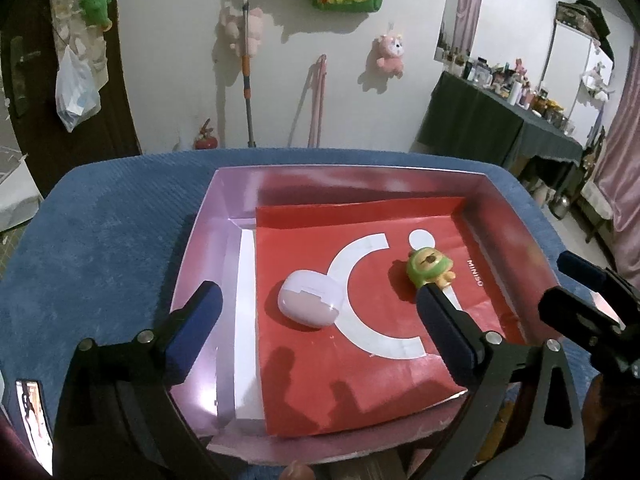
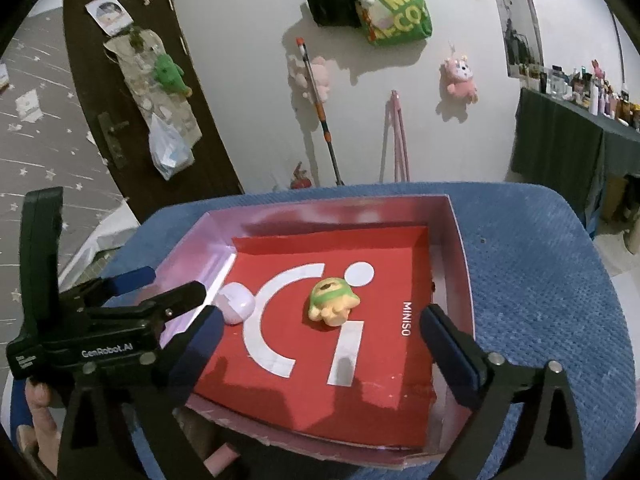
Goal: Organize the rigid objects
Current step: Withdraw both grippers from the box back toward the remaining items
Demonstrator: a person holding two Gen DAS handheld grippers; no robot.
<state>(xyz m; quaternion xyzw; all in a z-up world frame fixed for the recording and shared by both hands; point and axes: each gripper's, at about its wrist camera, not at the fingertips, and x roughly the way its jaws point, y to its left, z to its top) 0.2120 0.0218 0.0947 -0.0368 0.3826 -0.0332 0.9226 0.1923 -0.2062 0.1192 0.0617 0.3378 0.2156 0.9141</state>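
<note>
A shallow pink box (image 1: 208,236) (image 2: 460,248) lined with red printed paper sits on a blue cushioned surface. Inside lie a pale pink earbud case (image 1: 310,298) (image 2: 237,298) and a small green-and-yellow toy figure (image 1: 430,268) (image 2: 334,300), both resting loose on the paper. My left gripper (image 1: 316,304) hovers above the case, jaws wide apart with nothing between the pads. My right gripper (image 2: 320,330) hangs over the figure, also spread wide and empty. The left gripper's black body (image 2: 100,320) shows at the left of the right wrist view.
The blue cushion (image 1: 100,240) (image 2: 560,300) surrounds the box on all sides. Behind it stands a white wall with hanging plush toys (image 1: 390,54), a mop (image 1: 246,68) and a green bag (image 2: 400,8). A dark-draped table (image 1: 500,124) crowded with bottles stands at right.
</note>
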